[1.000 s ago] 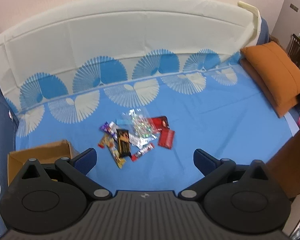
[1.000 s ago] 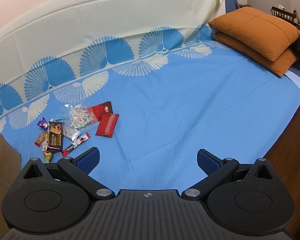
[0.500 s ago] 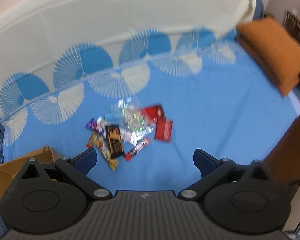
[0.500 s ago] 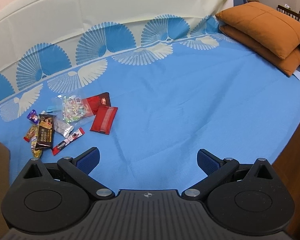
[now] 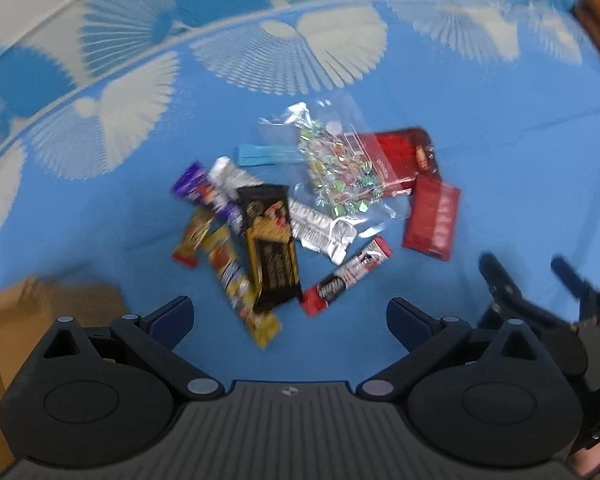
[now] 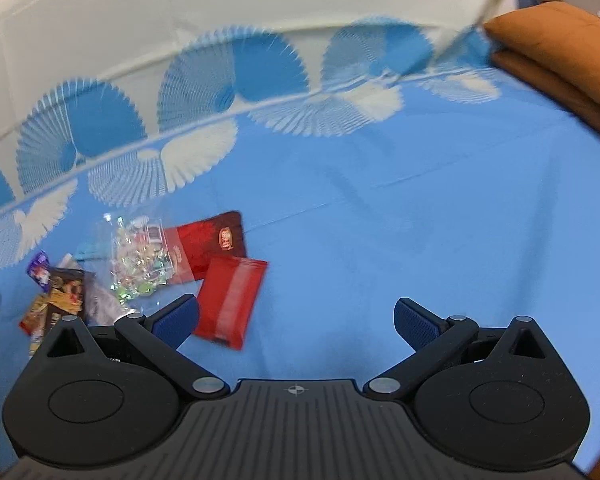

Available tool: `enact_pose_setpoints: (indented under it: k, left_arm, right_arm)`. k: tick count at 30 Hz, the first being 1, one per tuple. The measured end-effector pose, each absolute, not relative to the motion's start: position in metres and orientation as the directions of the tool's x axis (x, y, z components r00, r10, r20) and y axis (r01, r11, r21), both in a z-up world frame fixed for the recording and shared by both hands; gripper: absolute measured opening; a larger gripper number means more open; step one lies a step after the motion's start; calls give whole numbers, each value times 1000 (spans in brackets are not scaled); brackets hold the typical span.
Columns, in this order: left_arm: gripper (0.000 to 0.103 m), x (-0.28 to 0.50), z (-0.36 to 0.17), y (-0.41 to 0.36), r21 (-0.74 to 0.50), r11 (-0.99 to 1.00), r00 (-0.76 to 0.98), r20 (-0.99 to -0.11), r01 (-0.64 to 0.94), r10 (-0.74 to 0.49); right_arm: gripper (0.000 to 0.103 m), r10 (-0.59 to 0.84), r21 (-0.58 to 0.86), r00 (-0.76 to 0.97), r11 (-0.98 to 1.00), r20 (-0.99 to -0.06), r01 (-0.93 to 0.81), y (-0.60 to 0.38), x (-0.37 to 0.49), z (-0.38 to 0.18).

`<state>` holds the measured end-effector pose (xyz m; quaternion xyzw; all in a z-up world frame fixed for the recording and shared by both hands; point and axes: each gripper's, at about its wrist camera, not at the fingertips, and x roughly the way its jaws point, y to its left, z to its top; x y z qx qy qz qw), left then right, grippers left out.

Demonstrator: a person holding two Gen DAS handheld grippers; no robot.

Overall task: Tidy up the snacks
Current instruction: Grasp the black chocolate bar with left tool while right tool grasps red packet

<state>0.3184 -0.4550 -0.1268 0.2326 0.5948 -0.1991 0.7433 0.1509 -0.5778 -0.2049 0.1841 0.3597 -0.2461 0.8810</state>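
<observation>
Ahead of the left gripper point(image 5: 290, 316), jaws wide, lies the snack pile point(image 5: 300, 216) — packets overlapping, no gap between them. A cardboard box point(image 5: 28, 312) stands at its left, the other gripper at its right. Ahead of the right gripper point(image 6: 296, 320) the blue sheet point(image 6: 420, 220) is bare; 2 orange pillows point(image 6: 560, 56) stand far right.

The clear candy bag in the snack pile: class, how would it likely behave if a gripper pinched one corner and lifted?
The clear candy bag looks thin and crinkled, so it would probably sag rather than stay flat. Its loose wrapped sweets would likely slide to the lowest point. Its glossy film may slip between the pads, and since it overlaps the red packet, lifting could drag that along.
</observation>
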Motion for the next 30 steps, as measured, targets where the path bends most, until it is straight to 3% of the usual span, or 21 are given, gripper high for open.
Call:
enact_pose_setpoints:
  k: [7,11,14,16,17,18,21,30]
  left_arm:
    - [102,350,-191,-491,169,769,197,-979,616,57]
    - [101,370,-223,-495,202,776,178,-977,598,117]
    - [77,378,-236,-490,192,796,148,-980,574,129]
    - [45,374,-227,-486,217,804,199,-972,554,126]
    - [43,370,-223,-485,230,792,215,-968,565,127]
    - [42,367,-219,-483,224,787,219,-969,575,116]
    - [42,350,-203,-469,225,785,258,-962,577,86]
    - [42,269,-127,-429,199,769,347,-937,608,-31]
  right_arm:
    - [103,-231,107,563,857,-794,503,-568,216,-262]
    - [103,-317,-3,588,882,-744,471,-552,227,-271]
    - [102,-326,-18,611,891,-722,454,-551,225,-273]
    - [84,-324,-21,631,899,-705,438,-549,217,-270]
    - [57,-330,-30,642,902,-692,432,-547,212,-266]
    - [50,-333,-38,641,903,-691,429,-545,209,-263]
    - [47,-303,25,623,888,-721,460,-548,192,-252]
    - [47,-317,128,671,842,-670,525,-525,105,-193]
